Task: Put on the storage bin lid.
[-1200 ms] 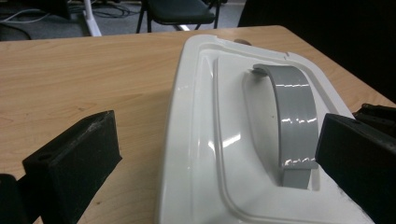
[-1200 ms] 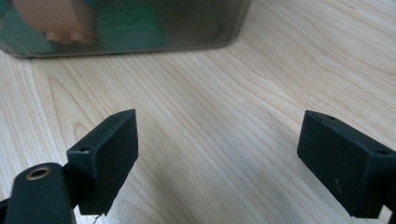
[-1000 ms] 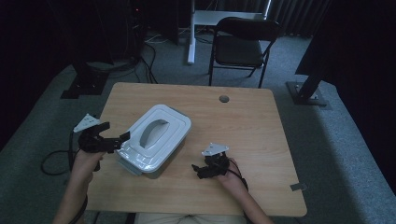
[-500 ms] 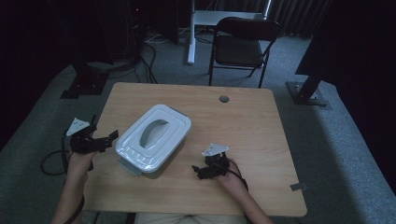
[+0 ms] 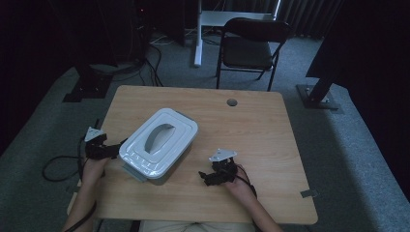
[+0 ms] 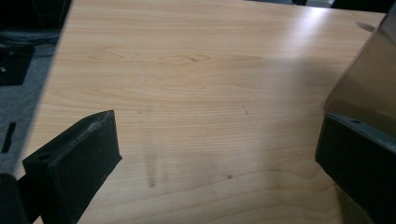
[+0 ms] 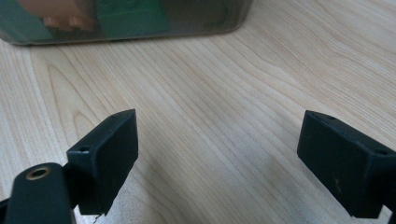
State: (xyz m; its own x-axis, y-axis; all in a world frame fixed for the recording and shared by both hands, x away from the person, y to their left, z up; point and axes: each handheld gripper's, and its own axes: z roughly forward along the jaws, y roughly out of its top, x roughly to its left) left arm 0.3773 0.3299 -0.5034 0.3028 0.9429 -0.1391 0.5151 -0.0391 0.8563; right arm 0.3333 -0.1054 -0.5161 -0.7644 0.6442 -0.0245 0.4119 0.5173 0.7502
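A clear storage box with a white lid and a grey handle recess lies at an angle on the left half of the wooden table. My left gripper is at the table's left edge, just left of the box, and stands open; its own view has the box's clear wall at the right, by the right jaw. My right gripper rests low near the front edge, right of the box, open with bare wood between its jaws. Coloured blocks show through the box wall.
A round cable hole sits near the table's far edge. A black folding chair stands behind the table. Cables trail on the grey carpet at the left. A stand base is at the right.
My left gripper has drawn back from the box's left side toward the table's left edge and slightly nearer me. The right gripper and the box have stayed put.
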